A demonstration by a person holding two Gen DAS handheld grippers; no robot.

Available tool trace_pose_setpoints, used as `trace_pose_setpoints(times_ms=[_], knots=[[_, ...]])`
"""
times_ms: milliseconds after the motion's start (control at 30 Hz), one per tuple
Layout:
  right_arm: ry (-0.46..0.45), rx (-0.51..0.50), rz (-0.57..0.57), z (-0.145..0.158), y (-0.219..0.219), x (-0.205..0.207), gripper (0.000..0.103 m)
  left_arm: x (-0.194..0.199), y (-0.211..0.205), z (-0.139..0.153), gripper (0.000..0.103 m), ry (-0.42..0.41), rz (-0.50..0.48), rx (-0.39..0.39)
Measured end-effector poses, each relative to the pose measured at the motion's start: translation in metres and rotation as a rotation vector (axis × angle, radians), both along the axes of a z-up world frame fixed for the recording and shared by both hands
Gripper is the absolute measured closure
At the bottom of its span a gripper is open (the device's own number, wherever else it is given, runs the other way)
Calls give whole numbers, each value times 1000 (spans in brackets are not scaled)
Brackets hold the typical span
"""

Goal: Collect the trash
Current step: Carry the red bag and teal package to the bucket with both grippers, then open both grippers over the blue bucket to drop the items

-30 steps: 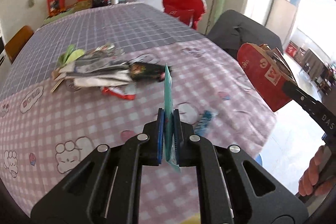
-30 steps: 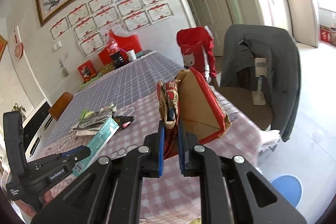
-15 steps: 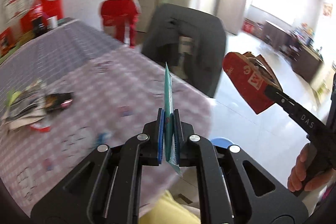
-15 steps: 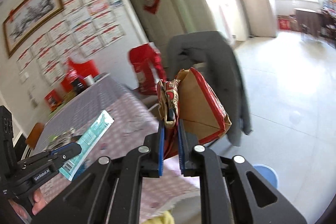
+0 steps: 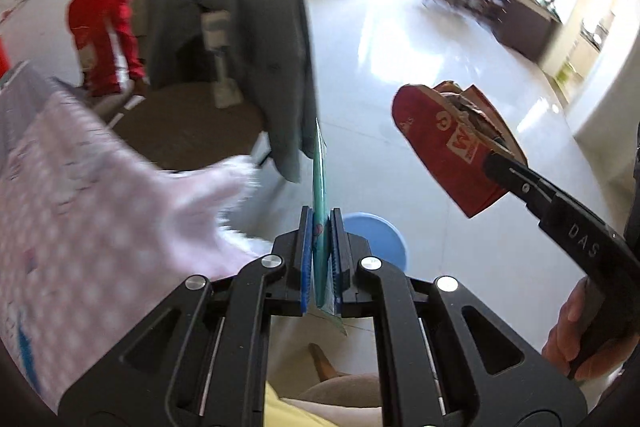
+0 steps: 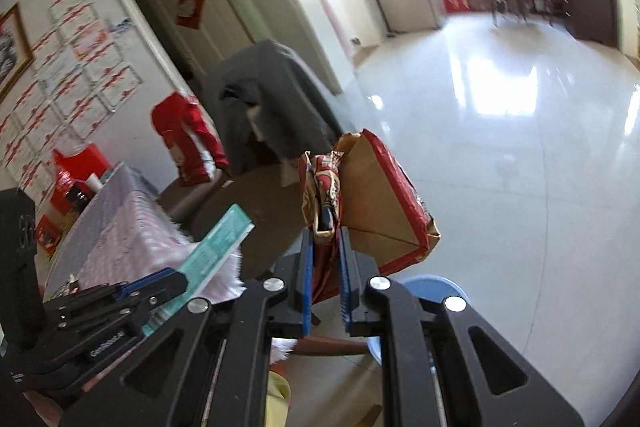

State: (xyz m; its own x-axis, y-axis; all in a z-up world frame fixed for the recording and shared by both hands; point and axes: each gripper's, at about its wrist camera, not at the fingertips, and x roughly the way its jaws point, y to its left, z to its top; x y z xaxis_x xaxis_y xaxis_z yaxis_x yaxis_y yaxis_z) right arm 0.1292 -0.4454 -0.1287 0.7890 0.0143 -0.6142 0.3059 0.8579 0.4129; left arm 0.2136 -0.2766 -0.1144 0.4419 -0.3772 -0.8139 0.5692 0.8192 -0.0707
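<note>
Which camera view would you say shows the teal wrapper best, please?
The right wrist view: the teal wrapper shows its printed flat face, clamped in the left gripper. The left wrist view shows the wrapper only edge-on, a thin strip.

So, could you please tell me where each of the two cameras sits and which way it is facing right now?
Left wrist: rides the left tongs, aimed down at the round blue plastic bin; they clamp a flat teal wrapper; a hand shows.
Right wrist: rides the right tongs, facing the glossy floor, clamping a crumpled red-and-brown paper bag.
Shared: bin, both pieces of trash, the grey jacket over a chair, each other's tongs.
</note>
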Motion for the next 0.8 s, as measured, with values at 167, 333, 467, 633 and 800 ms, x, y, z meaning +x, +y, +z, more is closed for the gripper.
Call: trace_pose_setpoints(times_ms=[167,333,467,633,800], knots=[[54,12,-58,-21,-24,-7,92,7,-35,-23,42,51,-50,24],[93,27,-87,-37,-39,-11,92,12,-36,-32,30,50,-38,31],[170,38,-70,-53,-37,2,91,17,-23,-34,30,64,-3,39],[286,37,31,-71,-24,25,44,14,-12,-26,30,33,33,49],[273,20,1,-63,-10,27,31,13,6,-16,30,-1,86,32]])
